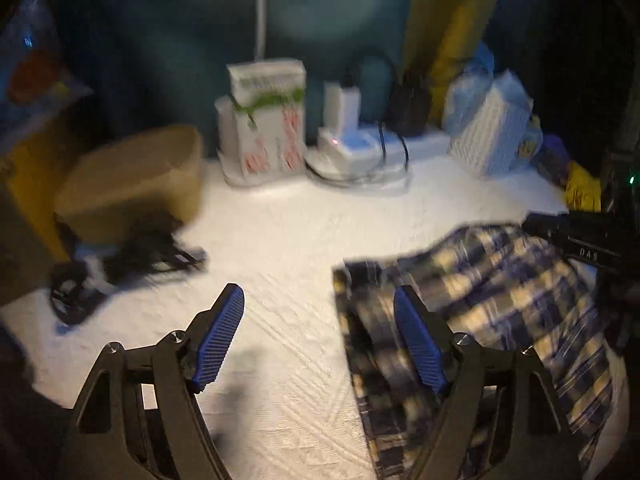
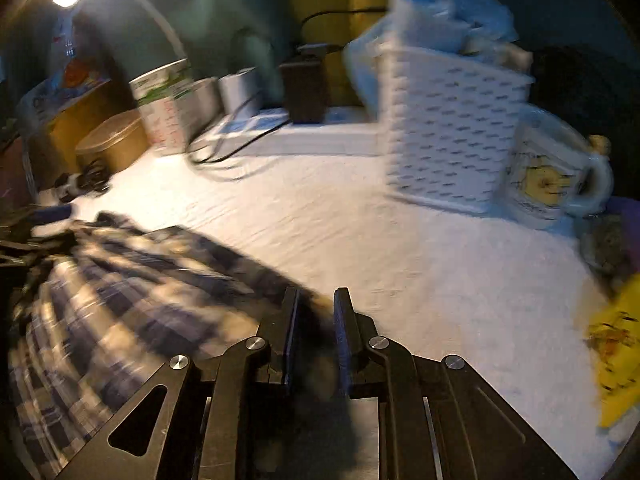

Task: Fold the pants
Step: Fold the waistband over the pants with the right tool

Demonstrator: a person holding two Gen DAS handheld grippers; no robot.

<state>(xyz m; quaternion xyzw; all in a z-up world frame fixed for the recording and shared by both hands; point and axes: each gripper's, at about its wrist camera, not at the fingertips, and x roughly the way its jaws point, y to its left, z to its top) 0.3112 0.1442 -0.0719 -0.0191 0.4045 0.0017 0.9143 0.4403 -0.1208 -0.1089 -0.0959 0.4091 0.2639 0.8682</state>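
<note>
The plaid pants (image 1: 492, 304), blue, cream and dark, lie bunched on the white textured cover (image 1: 280, 240). My left gripper (image 1: 320, 300) is open with blue pads; its right finger is over the pants' left edge and it holds nothing. In the right wrist view the pants (image 2: 120, 300) spread to the left. My right gripper (image 2: 316, 300) is shut on a fold of the pants' edge, with dark fabric between the narrow jaws. The right gripper's black body (image 1: 580, 240) shows at the far right of the left wrist view. Both views are blurred.
A tan tub (image 1: 132, 184), black straps (image 1: 120, 264), white boxes (image 1: 264, 120), a charger with cables (image 1: 352, 148), a white lattice basket (image 2: 448, 128), a mug (image 2: 552, 172) and a yellow cloth (image 2: 616, 360) ring the surface.
</note>
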